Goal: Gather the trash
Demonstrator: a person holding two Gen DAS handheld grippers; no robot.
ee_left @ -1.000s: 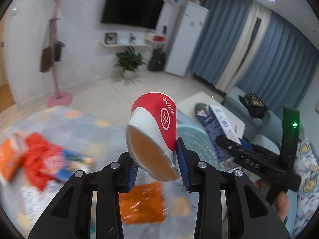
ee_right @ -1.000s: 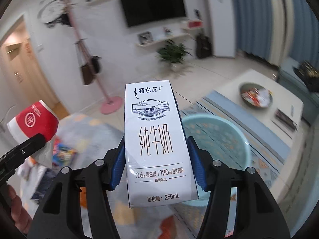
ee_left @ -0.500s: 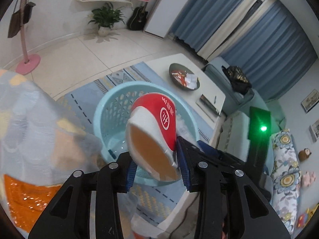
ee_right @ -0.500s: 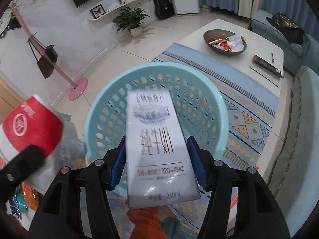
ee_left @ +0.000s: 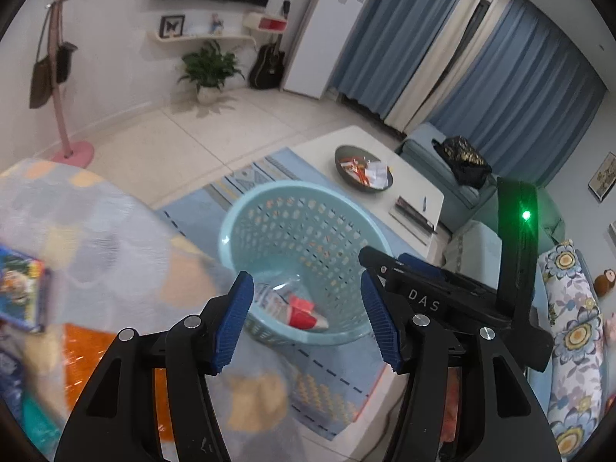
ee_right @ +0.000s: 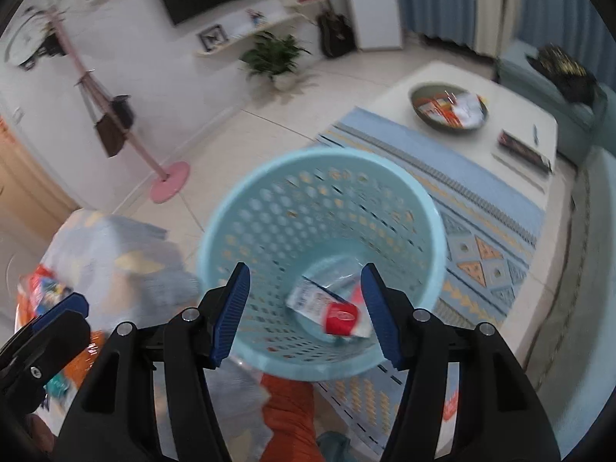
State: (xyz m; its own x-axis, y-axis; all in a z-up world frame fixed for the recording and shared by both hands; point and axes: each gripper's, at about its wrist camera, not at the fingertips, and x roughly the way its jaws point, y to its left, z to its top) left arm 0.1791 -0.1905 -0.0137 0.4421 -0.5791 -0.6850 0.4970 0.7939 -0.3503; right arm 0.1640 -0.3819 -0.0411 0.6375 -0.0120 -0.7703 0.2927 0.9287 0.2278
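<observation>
Blue-padded jaws of the left gripper (ee_left: pixel 308 317) are spreading with nothing between them; the right gripper (ee_right: pixel 306 308) likewise stands parted and empty. Beneath both sits the pale turquoise perforated basket (ee_right: pixel 431 231) on a patterned rug (ee_right: pixel 489 231). On its floor lie a red paper cup (ee_right: pixel 340 317), a white milk carton (ee_right: pixel 308 296) and some clear wrapping (partly hidden by the pads). More litter, an orange wrapper (ee_left: pixel 82 362) among it, lies on the blurred cloth-covered surface at left. Farther off, a white low table (ee_left: pixel 419 188) bears a dark bowl (ee_left: pixel 342 175); beyond stand a potted plant (ee_left: pixel 210 71) and blue curtains (ee_left: pixel 512 77).
</observation>
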